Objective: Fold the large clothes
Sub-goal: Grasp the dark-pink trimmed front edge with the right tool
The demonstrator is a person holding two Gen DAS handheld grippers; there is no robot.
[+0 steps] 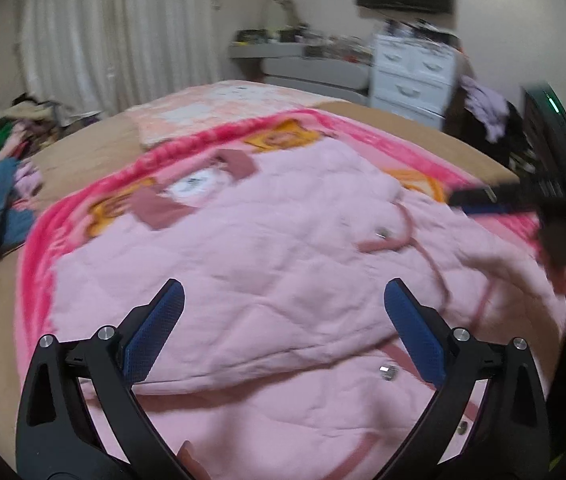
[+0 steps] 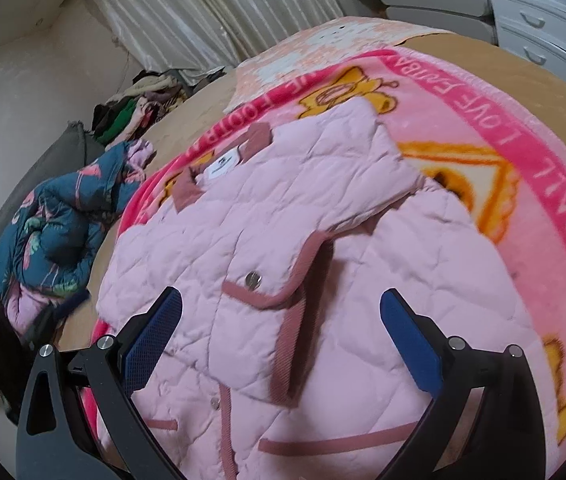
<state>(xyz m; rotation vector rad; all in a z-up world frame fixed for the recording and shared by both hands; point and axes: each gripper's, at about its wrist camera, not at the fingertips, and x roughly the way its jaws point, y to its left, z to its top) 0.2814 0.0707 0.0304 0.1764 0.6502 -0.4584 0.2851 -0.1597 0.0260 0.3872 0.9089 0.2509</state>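
Note:
A pale pink quilted jacket (image 1: 267, 256) with dusty-rose trim and metal snaps lies spread on a pink cartoon blanket (image 1: 43, 248) on the bed. One side is folded over the front, showing a flap pocket (image 2: 267, 292). My left gripper (image 1: 283, 328) hovers above the jacket with its blue pads wide apart and nothing between them. My right gripper (image 2: 281, 340) also stands open over the jacket (image 2: 283, 240), holding nothing. In the left wrist view the right gripper (image 1: 479, 200) shows as a dark blurred shape at the jacket's right side.
A blue patterned garment (image 2: 55, 232) lies crumpled at the bed's left side, with a pile of clothes (image 2: 135, 108) behind it. White drawers (image 1: 411, 76) and a cluttered grey shelf (image 1: 283, 52) stand beyond the bed. The tan sheet (image 2: 483, 60) rings the blanket (image 2: 543, 184).

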